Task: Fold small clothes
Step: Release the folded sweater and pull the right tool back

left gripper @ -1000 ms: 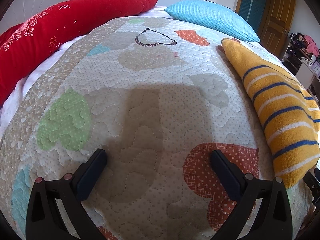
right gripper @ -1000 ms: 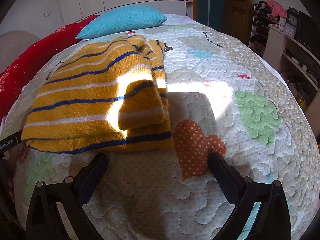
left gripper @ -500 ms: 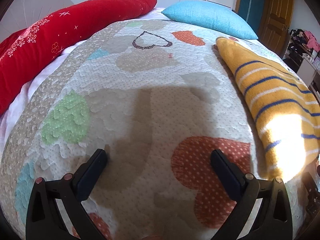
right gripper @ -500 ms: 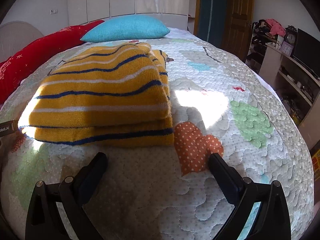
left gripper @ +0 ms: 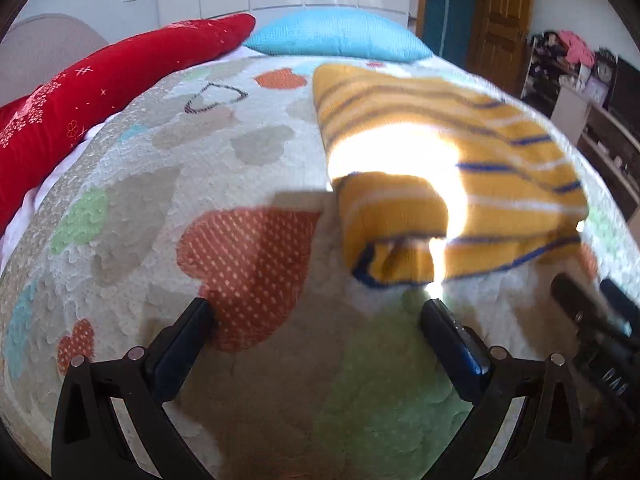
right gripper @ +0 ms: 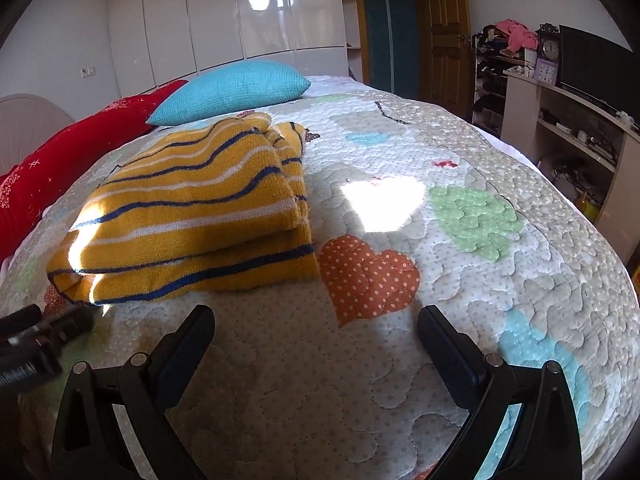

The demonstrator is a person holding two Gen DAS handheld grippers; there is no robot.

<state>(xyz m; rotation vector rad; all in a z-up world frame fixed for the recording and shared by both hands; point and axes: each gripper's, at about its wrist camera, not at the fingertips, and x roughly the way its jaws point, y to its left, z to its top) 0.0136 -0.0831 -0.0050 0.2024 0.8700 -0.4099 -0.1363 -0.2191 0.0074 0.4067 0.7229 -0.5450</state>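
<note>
Currently the folded yellow striped sweater (right gripper: 188, 216) lies on the quilt (right gripper: 400, 360), toward the pillow end of the bed. Right wrist view is sharp: stacked layers, navy and white stripes, a sun patch on the near left corner. Left wrist view is motion-blurred; it shows the same sweater (left gripper: 452, 184) from its other side, with what looks like a folded sleeve or cuff on top at the near corner, hard to confirm through blur and glare.

Only the right view shows the wardrobe (right gripper: 224, 16), the clock (right gripper: 551, 49) and the shelf unit (right gripper: 568, 120). Both views show the blue pillow (right gripper: 232, 92) and the red pillow (right gripper: 80, 148) behind the sweater.

Left gripper (left gripper: 318, 318): jaws spread wide, nothing between them, over an orange heart patch, just short of the sweater's near edge. Right gripper (right gripper: 316, 326): jaws equally wide, empty, low over the quilt just in front of the sweater, not touching it. Each gripper appears at the edge of the other's view; nothing blocks the sweater.
</note>
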